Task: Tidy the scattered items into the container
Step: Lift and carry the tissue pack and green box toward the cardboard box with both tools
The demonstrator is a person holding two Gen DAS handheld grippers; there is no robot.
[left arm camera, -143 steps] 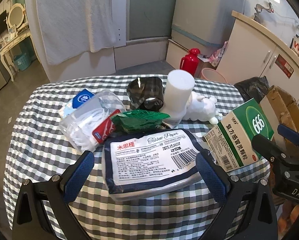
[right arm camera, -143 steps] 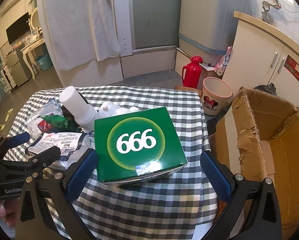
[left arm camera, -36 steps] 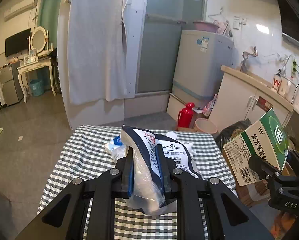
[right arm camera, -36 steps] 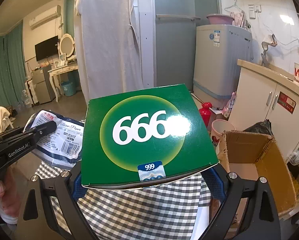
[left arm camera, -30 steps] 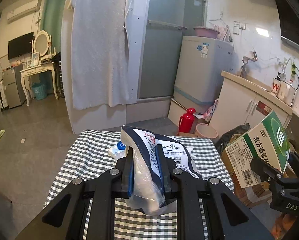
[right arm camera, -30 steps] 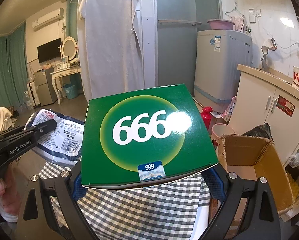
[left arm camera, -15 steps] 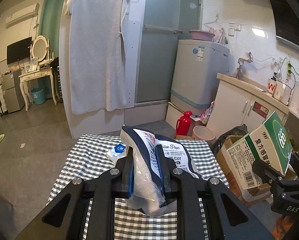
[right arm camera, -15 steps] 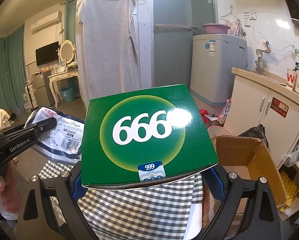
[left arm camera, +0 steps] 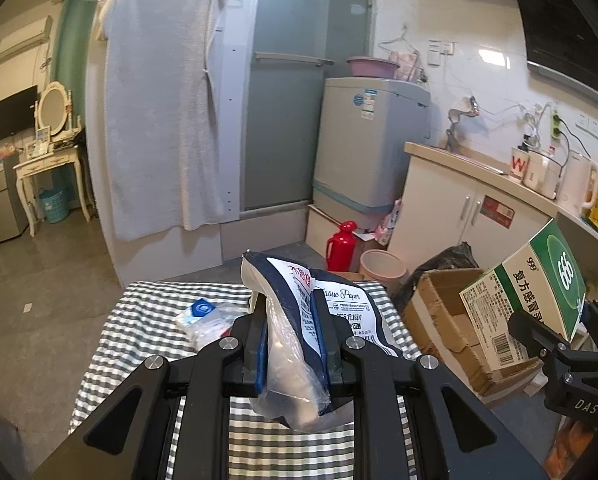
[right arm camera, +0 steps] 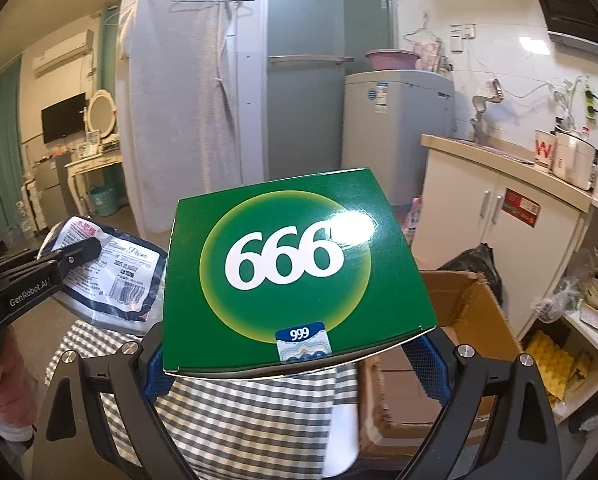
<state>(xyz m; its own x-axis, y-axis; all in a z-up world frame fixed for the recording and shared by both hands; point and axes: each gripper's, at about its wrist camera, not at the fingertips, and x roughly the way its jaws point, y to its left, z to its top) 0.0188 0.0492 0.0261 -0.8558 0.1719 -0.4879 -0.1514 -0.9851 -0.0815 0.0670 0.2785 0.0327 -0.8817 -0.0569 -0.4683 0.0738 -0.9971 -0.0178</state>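
Lifted off the checked table (left arm camera: 147,320) since the earlier frames, both loads now carried above it. Right of the table, open cardboard box (left arm camera: 447,320) on the floor. Above the table's right edge, green carton (right arm camera: 291,272) clamped in right gripper (right arm camera: 295,368). Over its middle, tissue pack (left arm camera: 299,340) pinched by left gripper (left arm camera: 293,344).

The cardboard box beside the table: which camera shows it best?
The right wrist view: the cardboard box shows its open top there, though the green box hides one side. The left wrist view shows it smaller, partly behind the same carton.
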